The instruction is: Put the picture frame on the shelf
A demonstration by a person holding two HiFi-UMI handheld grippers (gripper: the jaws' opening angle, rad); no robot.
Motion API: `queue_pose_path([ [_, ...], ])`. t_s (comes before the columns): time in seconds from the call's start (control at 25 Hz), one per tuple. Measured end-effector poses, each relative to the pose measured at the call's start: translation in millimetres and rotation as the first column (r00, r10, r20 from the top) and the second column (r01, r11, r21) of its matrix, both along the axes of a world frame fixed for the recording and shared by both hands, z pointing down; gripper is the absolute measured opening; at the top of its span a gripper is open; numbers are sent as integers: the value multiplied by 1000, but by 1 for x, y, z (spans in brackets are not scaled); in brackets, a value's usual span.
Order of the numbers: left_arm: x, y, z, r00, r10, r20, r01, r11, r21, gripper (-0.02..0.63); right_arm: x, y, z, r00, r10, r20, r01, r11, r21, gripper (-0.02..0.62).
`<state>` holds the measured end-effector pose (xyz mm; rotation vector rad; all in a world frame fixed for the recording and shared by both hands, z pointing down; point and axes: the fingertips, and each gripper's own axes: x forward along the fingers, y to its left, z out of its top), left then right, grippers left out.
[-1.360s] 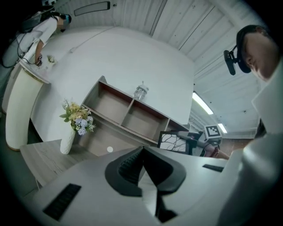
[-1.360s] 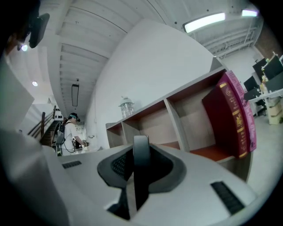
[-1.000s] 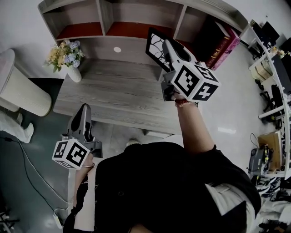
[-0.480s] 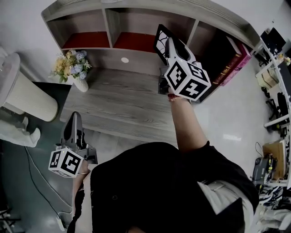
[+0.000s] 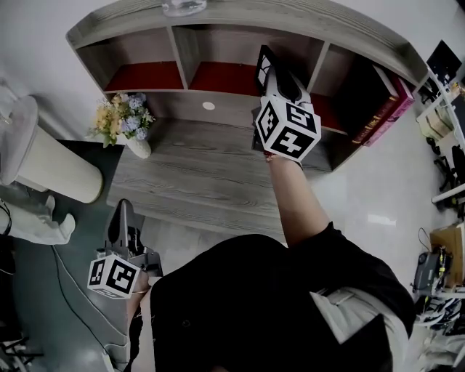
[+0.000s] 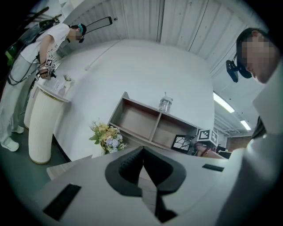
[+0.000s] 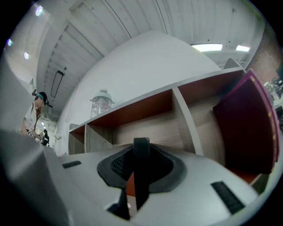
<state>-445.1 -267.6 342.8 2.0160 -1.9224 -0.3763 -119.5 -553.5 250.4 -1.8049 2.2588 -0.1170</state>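
The right gripper (image 5: pixel 275 73) holds the picture frame (image 5: pixel 261 62). In the right gripper view its jaws stand narrow, and the dark edge of the frame is pressed between the pads. The frame is upright, with its long axis vertical. It is edge-on to the gripper, so its flat face looks to the side and not toward the back of the shelf (image 5: pixel 240 18).

In the head view the frame is at 12 o'clock from the person, above the far edge of the desk (image 5: pixel 196 171). It is just in front of the middle compartment. The divider (image 5: pixel 317 64) is at about 3 o'clock from the frame, and beyond it is the compartment with the dark red books (image 5: pixel 381 102). Whether the lower edge of the frame is already over the compartment floor is hard to tell, because the gripper covers that part.

The opening lies straight ahead of the jaws, at 12 o'clock. In my judgement the coming move is a short push forward and then lowering, with care for the divider at the right side.

The left gripper (image 5: pixel 123 212) is at 7 o'clock, low and well apart from the shelf. Its jaws are together with nothing between them. The right hand is clearly the nearer one.

A glass bottle (image 5: pixel 182 7) stands on top of the shelf at 11 o'clock.
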Motion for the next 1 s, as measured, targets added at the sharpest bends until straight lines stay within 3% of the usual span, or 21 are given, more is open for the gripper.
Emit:
queue_pose_path([
  [0.36,1,-3,-1,1000,16,1,-16,1000,7,12,14,10,21,993,66,94,-53,990,-133,60],
  [0.6,18,-9,0,998,55,-3,-55,998,9,12,16,23,37,979,53,197,-13,980,-199,71],
  [0.68,21,-9,0,998,62,-4,-62,998,5,12,15,27,49,955,52,292,16,974,-226,60],
  [0.8,21,-8,-2,998,64,0,-64,998,6,12,15,29,64,889,61,453,68,962,-264,60],
  [1.0,25,-6,-1,998,70,-1,-70,998,3,12,23,29,73,807,102,581,78,958,-276,61],
])
